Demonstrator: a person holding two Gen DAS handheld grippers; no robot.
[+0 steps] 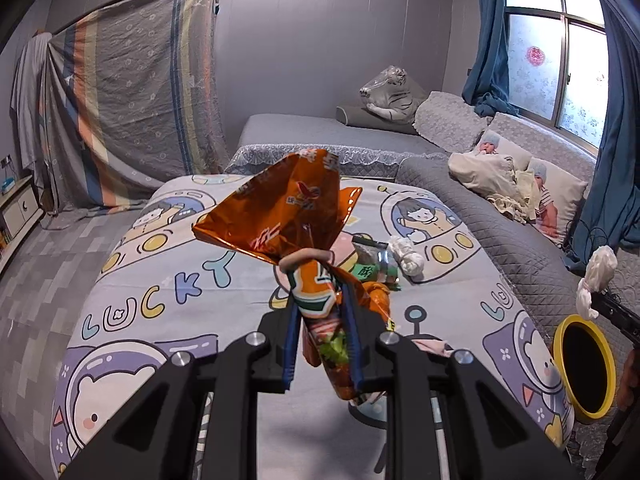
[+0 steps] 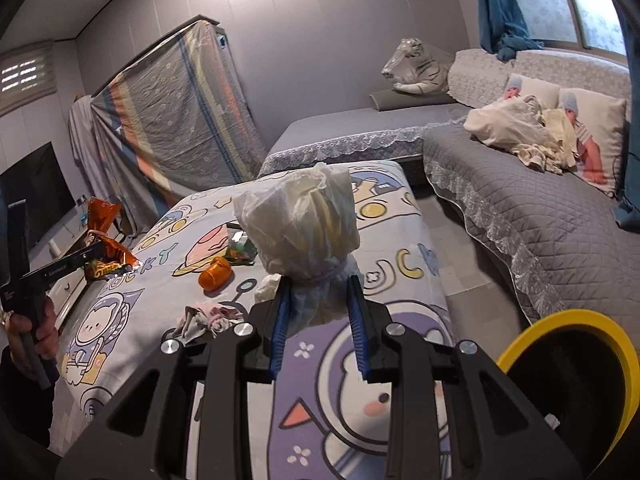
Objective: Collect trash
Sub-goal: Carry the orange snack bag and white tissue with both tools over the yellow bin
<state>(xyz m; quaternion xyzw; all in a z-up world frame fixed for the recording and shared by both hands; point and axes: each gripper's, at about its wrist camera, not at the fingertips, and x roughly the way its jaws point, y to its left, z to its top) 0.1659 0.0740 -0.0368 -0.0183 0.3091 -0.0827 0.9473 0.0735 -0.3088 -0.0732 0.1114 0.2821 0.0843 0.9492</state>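
- The left gripper [image 1: 322, 312] pinches an orange snack bag [image 1: 280, 212], held up above the table.
- The right gripper [image 2: 318, 312] squeezes a tied white bag [image 2: 298, 220].
- The yellow bin [image 2: 568, 364] sits low, just beside the right gripper, so that hand is nearer. More trash lies on the table.
- The cloth [image 1: 168, 292] says "LUCKY".

Orange snack bag [image 1: 280, 208]; white bundle [image 2: 304, 220]; yellow-rimmed bin [image 2: 576, 320].

The cartoon bedsheet [image 1: 168, 280] reads "LUCKY" in coloured letters, while print on the orange snack bag [image 1: 280, 208] is too crumpled to read.
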